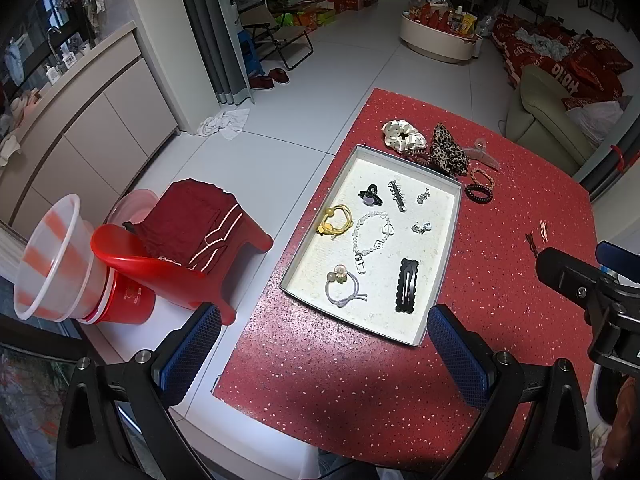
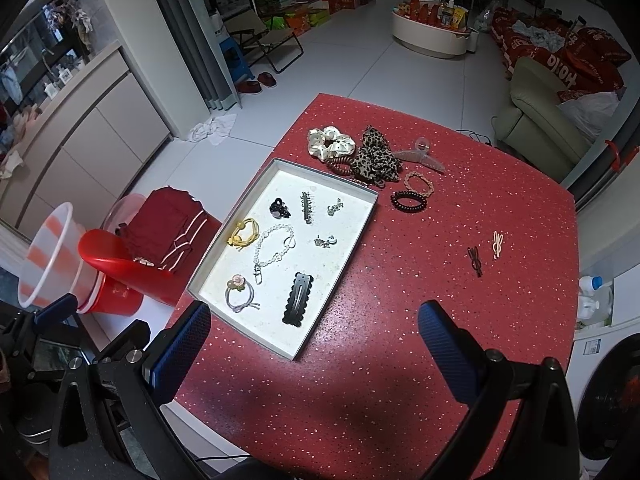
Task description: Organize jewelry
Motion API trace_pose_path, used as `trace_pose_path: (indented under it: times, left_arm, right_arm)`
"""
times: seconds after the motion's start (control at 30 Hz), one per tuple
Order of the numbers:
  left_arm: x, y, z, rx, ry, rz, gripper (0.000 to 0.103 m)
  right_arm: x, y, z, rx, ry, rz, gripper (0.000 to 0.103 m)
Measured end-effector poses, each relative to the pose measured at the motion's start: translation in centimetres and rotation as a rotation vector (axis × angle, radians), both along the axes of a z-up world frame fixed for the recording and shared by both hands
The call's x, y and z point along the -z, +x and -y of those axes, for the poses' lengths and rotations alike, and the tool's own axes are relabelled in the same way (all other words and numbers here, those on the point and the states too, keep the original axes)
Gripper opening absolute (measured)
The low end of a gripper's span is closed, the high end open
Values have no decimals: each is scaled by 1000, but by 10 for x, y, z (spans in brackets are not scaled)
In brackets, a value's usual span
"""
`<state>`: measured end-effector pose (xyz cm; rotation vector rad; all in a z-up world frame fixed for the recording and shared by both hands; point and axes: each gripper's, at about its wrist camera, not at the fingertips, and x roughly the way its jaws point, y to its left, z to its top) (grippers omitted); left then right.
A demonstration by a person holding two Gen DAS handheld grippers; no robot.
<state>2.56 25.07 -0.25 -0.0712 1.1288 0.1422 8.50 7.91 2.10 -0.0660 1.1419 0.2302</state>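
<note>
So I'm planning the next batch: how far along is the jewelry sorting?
Roughly half. Done: the tray holds eight pieces, including the bracelet. In hand: nothing; left tongs and right tongs are open. Left: scrunchies, hair ties and two small clips outside it.

Both tongs (image 1: 324, 348) (image 2: 314, 344) have black frames, silver screws and blue textured pads (image 1: 192, 354).
</note>
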Motion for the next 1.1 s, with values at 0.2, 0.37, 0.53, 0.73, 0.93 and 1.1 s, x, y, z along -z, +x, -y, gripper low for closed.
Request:
trace_pose_path:
  times: [0.2, 0.37, 0.53, 0.73, 0.93, 1.1]
  left_arm:
    - [0, 0, 0, 1, 1, 0, 103]
    - [0, 0, 0, 0, 1, 0, 103]
    - [0, 0, 0, 0, 1, 0, 103]
    - [0, 0, 1, 1, 1, 0, 103]
    - [0, 0, 1, 0, 2, 0, 103]
    - [0, 0, 1, 1, 2, 0, 103]
  right_arm:
    - [0, 0, -1, -4, 2, -1, 103]
    - [0, -1, -1, -3, 2, 0, 103]
    - [1, -1, -1, -3, 3, -2, 103]
    - [1, -1, -1, -4, 3, -2, 103]
    - [1, -1, -2, -4, 4, -3, 103]
    - [1, -2, -2, -3, 5, -2, 103]
